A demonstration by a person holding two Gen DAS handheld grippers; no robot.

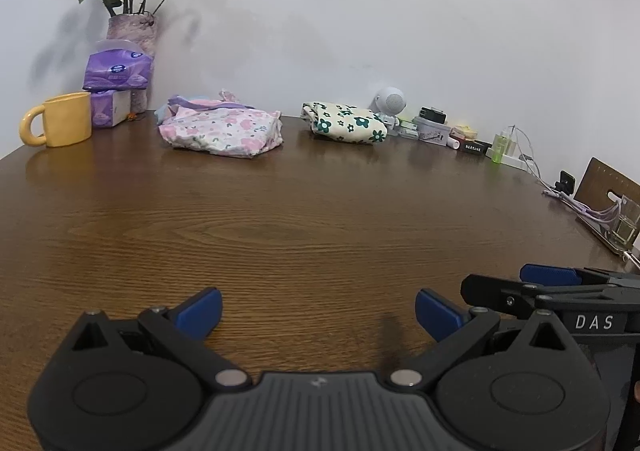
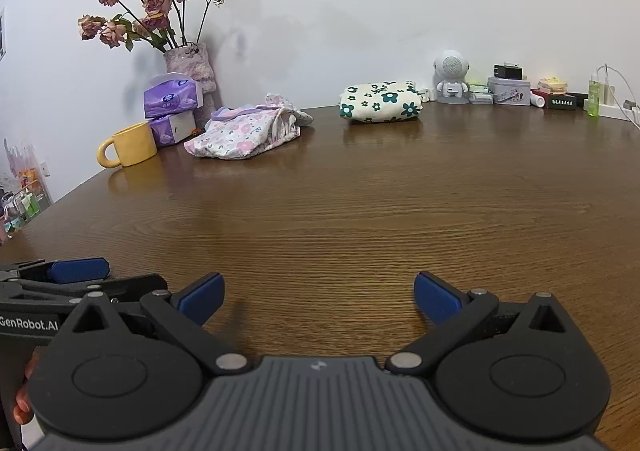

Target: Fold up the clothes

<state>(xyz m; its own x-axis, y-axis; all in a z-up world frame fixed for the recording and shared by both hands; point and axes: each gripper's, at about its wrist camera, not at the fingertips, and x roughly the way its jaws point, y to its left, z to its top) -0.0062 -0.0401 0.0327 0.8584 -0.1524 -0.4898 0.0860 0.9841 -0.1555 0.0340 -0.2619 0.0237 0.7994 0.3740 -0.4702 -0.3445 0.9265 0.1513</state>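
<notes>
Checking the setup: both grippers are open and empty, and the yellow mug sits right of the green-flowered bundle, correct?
Not quite. The yellow mug sits left of the green-flowered bundle, beyond the pink one, as the right wrist view shows. Both grippers, left and right, are open and empty.

The letters "DAS" stand in white on the black side of the right gripper (image 1: 560,283), seen just to the right of the left gripper's (image 1: 318,311) own fingers. The words "GenRobot.AI" stand in white on the black side of the left gripper (image 2: 76,275), just left of the right gripper (image 2: 318,295). Far ahead, a small black box (image 2: 561,102) has white writing too tiny to read.
</notes>
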